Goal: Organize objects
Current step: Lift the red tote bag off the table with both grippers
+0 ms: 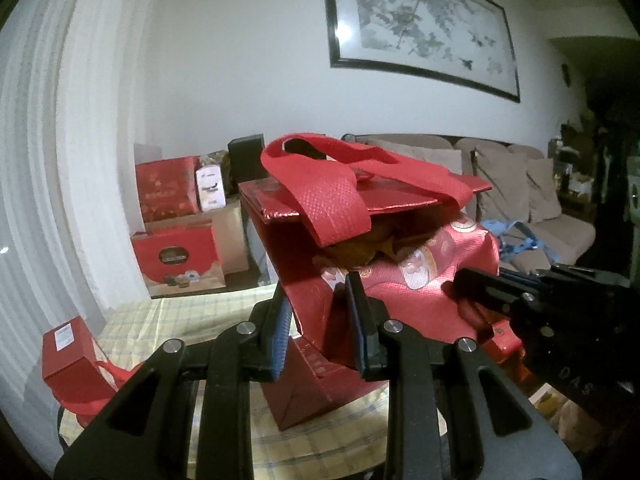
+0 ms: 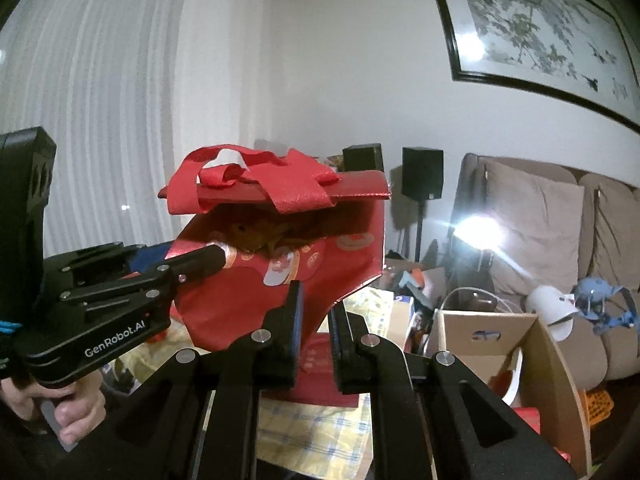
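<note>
A red gift bag with woven red handles hangs tilted above the table, with something brownish showing in its mouth. My left gripper is shut on a lower fold of the bag's side. In the right wrist view the same bag fills the middle, and my right gripper is shut on its bottom corner. The left gripper, held by a hand, presses into the bag's left side. The right gripper reaches in from the right.
A yellow checked cloth covers the table. On it are a small red box at the left and another red bag under the lifted one. Red gift boxes stack by the wall. A cardboard box and sofa stand to the right.
</note>
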Demonstrator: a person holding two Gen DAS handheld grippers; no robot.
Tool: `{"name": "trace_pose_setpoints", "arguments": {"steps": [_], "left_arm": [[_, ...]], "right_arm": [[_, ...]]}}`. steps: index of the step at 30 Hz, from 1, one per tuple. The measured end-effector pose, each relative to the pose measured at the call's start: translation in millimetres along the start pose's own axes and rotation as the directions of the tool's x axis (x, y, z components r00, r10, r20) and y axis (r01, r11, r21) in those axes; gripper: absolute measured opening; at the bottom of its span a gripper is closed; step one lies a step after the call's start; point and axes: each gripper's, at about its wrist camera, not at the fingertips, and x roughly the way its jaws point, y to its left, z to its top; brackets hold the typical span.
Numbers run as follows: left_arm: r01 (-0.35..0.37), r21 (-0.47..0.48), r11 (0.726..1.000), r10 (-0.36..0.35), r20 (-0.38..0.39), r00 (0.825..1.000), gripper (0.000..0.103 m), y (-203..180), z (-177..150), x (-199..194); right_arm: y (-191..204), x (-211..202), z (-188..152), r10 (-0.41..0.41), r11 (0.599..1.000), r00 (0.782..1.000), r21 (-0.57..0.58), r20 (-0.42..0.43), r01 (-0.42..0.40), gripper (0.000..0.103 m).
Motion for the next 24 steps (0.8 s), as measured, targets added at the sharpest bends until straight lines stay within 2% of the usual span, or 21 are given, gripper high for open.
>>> {"name": "trace_pose_setpoints", "arguments": {"steps": [5, 11, 18, 24], "left_arm": [[0.012, 0.009, 1.0, -0.012, 0.012, 1.0, 0.024, -13.9, 5.7, 5.5], [0.04, 0.018, 0.999, -0.041, 0.031, 0.999, 0.024, -31.7, 12.5, 12.2], [0.083, 0.014, 0.996, -0.083, 0.009, 0.996, 0.024, -45.2, 18.6, 26.0], [0.107, 0.069, 0.992, -0.106, -0.015, 0.994, 0.024, -62.6, 25.2, 39.5]], "right_arm": [[-10.7, -5.5, 3.0, -0.043, 0.999, 0.999, -0.025, 0.004, 0.043, 0.011], [-33.1, -12.8, 5.6, -0.063, 0.998, 0.998, 0.004, 0.004, 0.063, 0.011], [-52.8, -14.2, 6.4, -0.088, 0.996, 0.996, 0.015, -0.012, 0.088, 0.011], [-69.4, -14.2, 3.7, -0.1, 0.994, 0.994, 0.038, -0.036, 0.101, 0.011]]}}
